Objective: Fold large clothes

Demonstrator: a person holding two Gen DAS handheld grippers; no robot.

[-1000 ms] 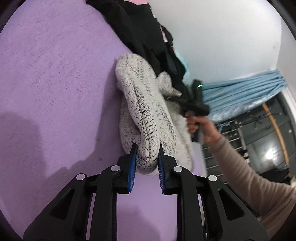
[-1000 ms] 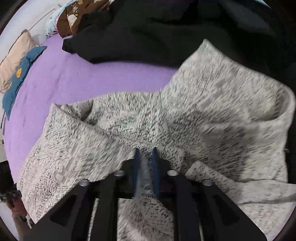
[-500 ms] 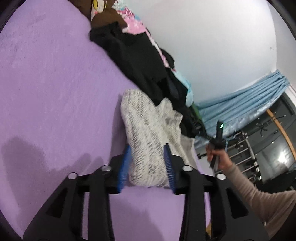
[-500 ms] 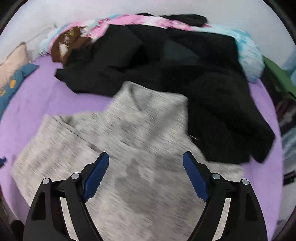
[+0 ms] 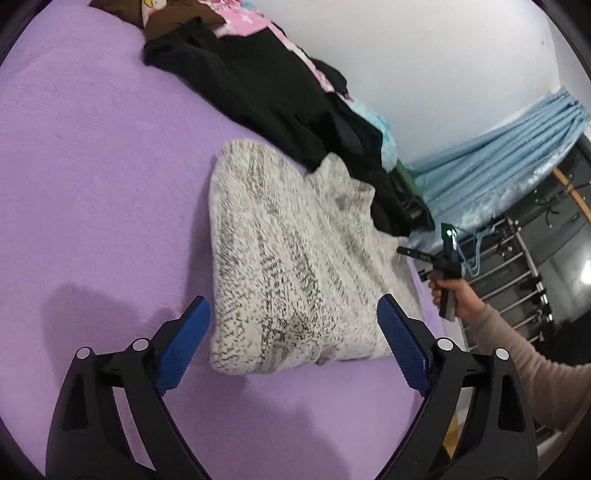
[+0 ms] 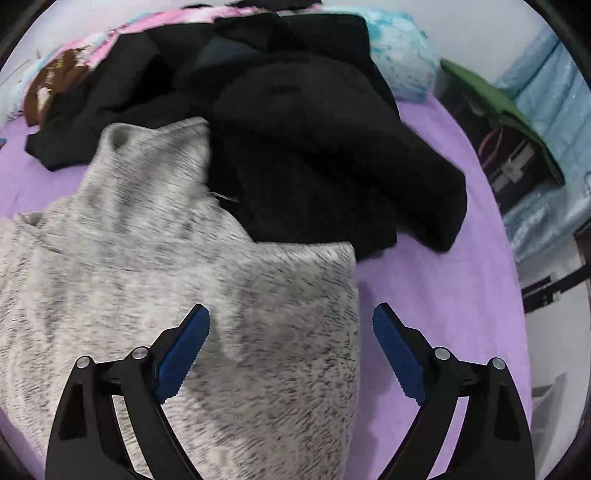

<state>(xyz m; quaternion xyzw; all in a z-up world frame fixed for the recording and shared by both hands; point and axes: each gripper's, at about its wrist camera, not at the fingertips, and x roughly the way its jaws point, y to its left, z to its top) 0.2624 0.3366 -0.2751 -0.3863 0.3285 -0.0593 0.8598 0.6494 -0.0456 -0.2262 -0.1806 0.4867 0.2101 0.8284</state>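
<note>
A grey speckled knit sweater [image 5: 288, 240] lies folded into a thick bundle on the purple bed cover [image 5: 92, 166]. My left gripper [image 5: 291, 301] hovers over the sweater's near edge. Its jaws are opening wide, and the blue pads stand clear of the fabric on either side. In the right wrist view the sweater [image 6: 147, 240] fills the lower left. My right gripper [image 6: 291, 310] is above the sweater's right edge, its jaws opening with nothing pressed between them. The left wrist view also shows the right gripper [image 5: 443, 254], held by a hand beyond the sweater's far right side.
A heap of black clothes [image 6: 314, 147] lies just behind the sweater and touches it, with pink and brown fabric [image 5: 236, 18] further back. A green cloth [image 6: 491, 96] covers a box at the bed's right. A blue curtain [image 5: 498, 147] and metal rack [image 5: 517, 266] stand beyond the bed.
Both grippers have let go of the sweater and spread wide. The left one rose and drew back from the near edge. The right one swept sideways to the sweater's right edge.
</note>
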